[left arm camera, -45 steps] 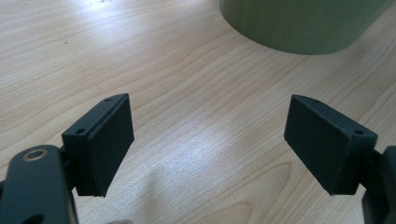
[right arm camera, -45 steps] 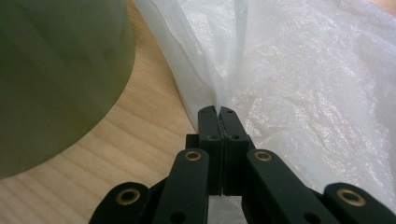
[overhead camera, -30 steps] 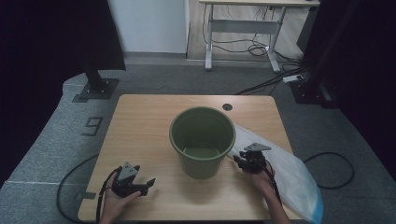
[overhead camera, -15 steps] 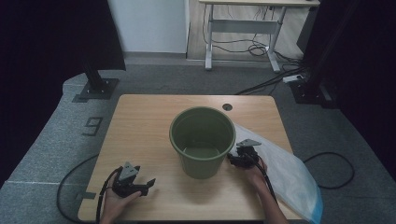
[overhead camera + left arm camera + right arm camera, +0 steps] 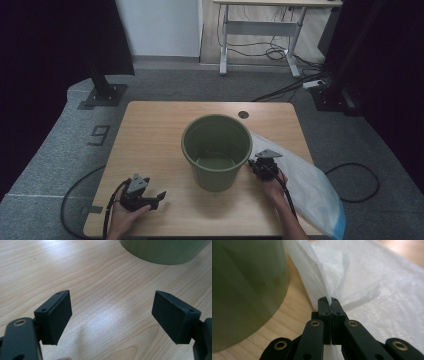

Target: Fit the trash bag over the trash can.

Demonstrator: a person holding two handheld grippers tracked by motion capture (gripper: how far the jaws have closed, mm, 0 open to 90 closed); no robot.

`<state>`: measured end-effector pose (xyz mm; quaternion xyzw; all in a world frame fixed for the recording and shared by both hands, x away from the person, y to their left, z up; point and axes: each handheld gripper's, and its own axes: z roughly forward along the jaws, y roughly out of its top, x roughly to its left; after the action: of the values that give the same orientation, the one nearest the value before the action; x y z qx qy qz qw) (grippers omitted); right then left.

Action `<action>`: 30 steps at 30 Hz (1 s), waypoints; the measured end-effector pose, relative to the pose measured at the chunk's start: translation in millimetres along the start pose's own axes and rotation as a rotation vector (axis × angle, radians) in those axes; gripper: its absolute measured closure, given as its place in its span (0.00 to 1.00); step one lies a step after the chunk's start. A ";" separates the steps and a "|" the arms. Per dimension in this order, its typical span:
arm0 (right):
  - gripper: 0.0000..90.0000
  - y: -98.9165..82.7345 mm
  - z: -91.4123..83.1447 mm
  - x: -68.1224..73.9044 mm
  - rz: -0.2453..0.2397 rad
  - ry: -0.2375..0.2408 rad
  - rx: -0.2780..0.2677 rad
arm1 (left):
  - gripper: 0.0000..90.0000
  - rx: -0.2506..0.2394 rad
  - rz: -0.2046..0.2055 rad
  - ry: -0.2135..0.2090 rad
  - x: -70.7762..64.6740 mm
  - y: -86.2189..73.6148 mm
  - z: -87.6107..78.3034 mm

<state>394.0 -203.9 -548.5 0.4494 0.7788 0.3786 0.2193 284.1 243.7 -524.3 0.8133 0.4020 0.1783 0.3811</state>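
Right gripper view, nearest: right gripper with jaws pressed together, just closed, a gathered fold of the translucent white plastic bag pinched between the pads. Beyond the jaw tips, bag film rising in a crease and spreading away to the right over the wooden table; dark green plastic bucket just beside on the left, apart from the jaws.

High view: left gripper resting low near the front left of the table, well apart from the bag. Right gripper close against the bucket at its right side, bag trailing back and off the table's right edge.

Left gripper view: jaws standing wide apart, bare wood between them, bucket base farther off.
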 end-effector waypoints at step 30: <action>0.99 35.6 -98.3 -17.6 0.113 -0.065 -0.397 | 0.18 0.006 0.003 0.005 -0.4 0.0 1.0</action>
<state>354.7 -246.8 -459.8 0.4523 0.6552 0.5216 0.3068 284.4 242.9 -524.9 0.8144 0.4024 0.1799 0.3774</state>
